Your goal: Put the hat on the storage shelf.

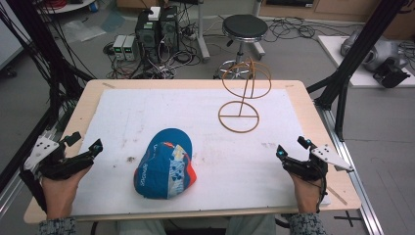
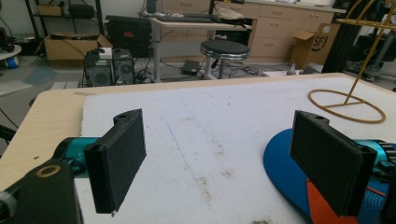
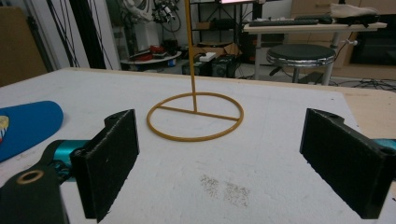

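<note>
**Both grippers wide, cap between them**

We see the left gripper [image 1: 84,143] and right gripper [image 1: 292,147] at the table's near corners, jaws spread, holding nothing. Between them lies a blue cap [image 1: 165,164] on the white mat [image 1: 215,161]. Farther off stands a wire stand [image 1: 243,93], upright.
</note>
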`<state>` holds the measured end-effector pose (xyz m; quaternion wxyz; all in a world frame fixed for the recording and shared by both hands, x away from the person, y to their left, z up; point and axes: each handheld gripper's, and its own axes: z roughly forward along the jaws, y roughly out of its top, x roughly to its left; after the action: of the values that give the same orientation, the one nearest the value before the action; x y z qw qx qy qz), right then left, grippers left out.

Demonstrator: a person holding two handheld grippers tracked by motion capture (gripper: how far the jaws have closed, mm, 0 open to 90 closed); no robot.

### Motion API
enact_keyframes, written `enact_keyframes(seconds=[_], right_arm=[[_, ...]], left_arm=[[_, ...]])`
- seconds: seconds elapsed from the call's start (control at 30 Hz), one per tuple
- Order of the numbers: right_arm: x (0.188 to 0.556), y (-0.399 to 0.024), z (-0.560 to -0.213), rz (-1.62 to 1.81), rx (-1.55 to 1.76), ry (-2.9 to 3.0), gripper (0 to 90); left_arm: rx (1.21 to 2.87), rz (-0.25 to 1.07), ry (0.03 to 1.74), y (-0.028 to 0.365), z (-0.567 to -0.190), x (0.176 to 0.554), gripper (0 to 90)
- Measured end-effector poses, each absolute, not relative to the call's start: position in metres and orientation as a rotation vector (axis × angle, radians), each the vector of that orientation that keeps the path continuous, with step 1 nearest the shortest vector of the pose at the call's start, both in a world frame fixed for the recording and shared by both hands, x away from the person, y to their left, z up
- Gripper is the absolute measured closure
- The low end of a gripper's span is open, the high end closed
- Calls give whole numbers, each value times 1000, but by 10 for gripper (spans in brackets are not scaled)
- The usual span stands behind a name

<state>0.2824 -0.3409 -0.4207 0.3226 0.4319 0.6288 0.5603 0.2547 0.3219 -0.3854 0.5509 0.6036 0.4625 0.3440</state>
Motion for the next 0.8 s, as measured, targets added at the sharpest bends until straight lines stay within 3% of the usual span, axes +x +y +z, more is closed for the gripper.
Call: enact_keyframes(seconds=[0.8], right_arm=[[282,-341,-421,1460,1118,1641,109]], left_arm=[[1449,757,1014,305,-377,254,193]])
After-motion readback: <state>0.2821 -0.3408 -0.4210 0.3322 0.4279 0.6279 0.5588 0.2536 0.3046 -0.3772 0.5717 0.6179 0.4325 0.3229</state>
